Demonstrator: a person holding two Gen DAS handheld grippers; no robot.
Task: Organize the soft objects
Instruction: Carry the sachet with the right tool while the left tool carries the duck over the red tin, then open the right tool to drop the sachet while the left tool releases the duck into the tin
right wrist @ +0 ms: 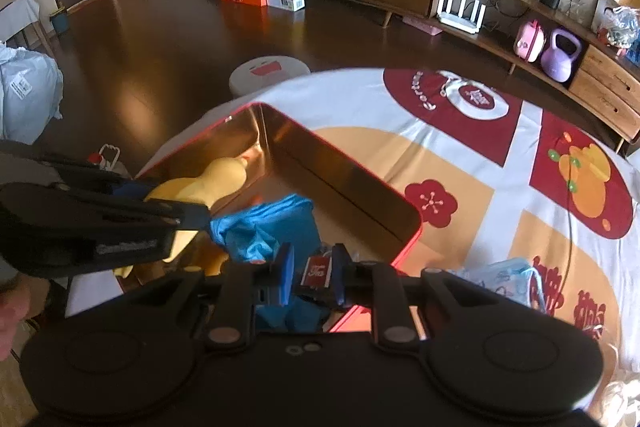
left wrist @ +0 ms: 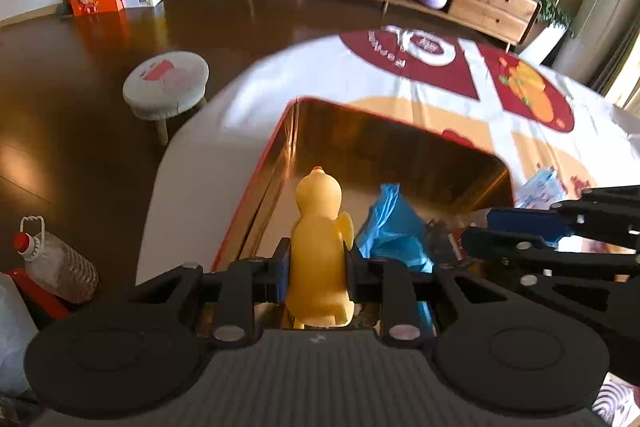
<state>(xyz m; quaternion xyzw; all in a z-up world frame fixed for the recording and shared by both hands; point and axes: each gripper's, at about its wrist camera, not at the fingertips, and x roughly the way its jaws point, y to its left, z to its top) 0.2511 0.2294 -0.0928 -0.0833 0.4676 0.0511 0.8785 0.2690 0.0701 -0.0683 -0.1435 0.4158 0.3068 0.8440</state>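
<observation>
Yellow rubber duck [left wrist: 318,251] sits squeezed upright between my left jaws [left wrist: 316,267], its head pointing away from me, held over the open red tin box [left wrist: 280,131] with the shiny gold inside. My right jaws [right wrist: 312,273] clamp a small red packet [right wrist: 318,271] marked "Tea", at the box's near edge. A crumpled blue plastic bag [right wrist: 260,227] lies inside the box, just beside the duck and between both jaws. The box rests on a tabletop covered by a red, white and orange cloth [right wrist: 460,155].
</observation>
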